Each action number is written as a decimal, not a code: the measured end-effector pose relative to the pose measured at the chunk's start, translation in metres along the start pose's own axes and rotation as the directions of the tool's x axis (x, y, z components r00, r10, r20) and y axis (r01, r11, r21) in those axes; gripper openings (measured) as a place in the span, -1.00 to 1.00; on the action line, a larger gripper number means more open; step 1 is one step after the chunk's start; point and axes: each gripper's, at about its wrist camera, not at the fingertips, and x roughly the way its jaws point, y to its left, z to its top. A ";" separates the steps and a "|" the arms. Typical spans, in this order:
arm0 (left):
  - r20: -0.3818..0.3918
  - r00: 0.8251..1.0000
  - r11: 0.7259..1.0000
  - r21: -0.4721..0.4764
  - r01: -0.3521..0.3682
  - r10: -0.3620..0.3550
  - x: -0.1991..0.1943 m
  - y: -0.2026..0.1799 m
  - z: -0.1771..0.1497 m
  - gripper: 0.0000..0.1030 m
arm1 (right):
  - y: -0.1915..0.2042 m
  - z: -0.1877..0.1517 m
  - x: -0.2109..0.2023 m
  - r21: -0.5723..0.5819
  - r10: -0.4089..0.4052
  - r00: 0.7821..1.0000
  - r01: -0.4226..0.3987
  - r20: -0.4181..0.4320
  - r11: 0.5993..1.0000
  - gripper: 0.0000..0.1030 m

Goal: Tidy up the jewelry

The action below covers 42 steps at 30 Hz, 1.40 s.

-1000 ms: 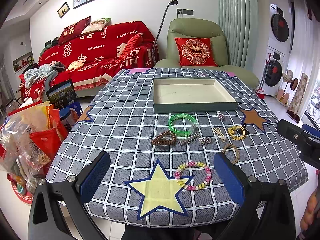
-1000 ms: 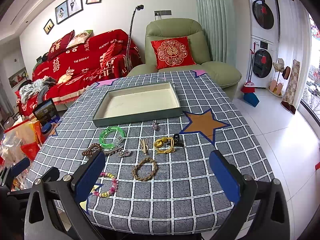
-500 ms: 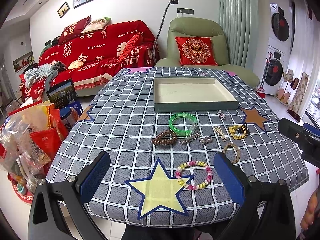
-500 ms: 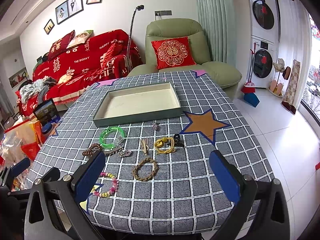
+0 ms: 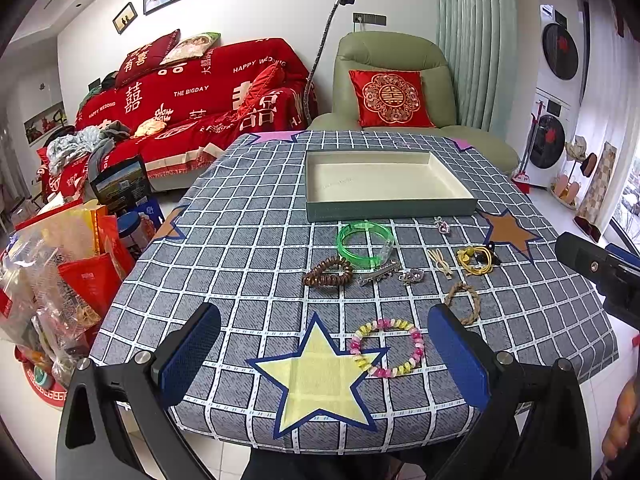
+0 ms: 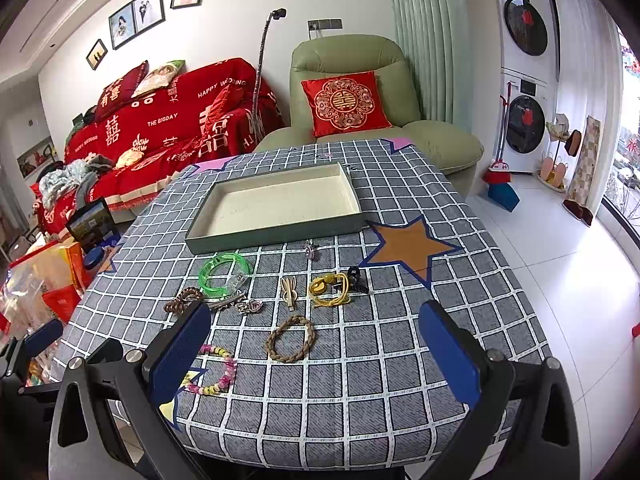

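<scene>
Two pairs of tongs are hovering at the near edge of the table (image 5: 240, 216), both spread wide and gripping nothing: the left tongs (image 5: 324, 356) are hanging over the yellow star and the pastel bead bracelet (image 5: 386, 347), the right tongs (image 6: 314, 360) over the braided rope bracelet (image 6: 291, 338). Taking the shallow green tray (image 6: 276, 232) as the landmark, every piece is lying loose on the cloth on its near side, and the tray is holding nothing yet. Just in front of its wall are sitting the green bangle (image 6: 223, 274) and a small pendant (image 6: 311, 249); nearer the tongs are lying the brown coil tie (image 5: 327, 273), a silver clip (image 5: 378, 273), the beige hairpin (image 6: 289, 294) and the yellow cord with its black clasp (image 6: 334, 288). Judging from here, the clustered pieces are inviting a double pick, and thin flat items could slip from the pads or drag the cloth. The hairpin's long axis is running toward the tray, its two prongs pointing away from the tongs; the tray's long side is lying across the view.
</scene>
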 end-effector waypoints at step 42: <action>-0.033 0.999 1.000 0.001 0.006 -0.006 0.009 -0.001 -0.004 1.00 | -0.001 0.001 0.003 0.005 0.000 1.000 0.000 -0.008 1.000 1.00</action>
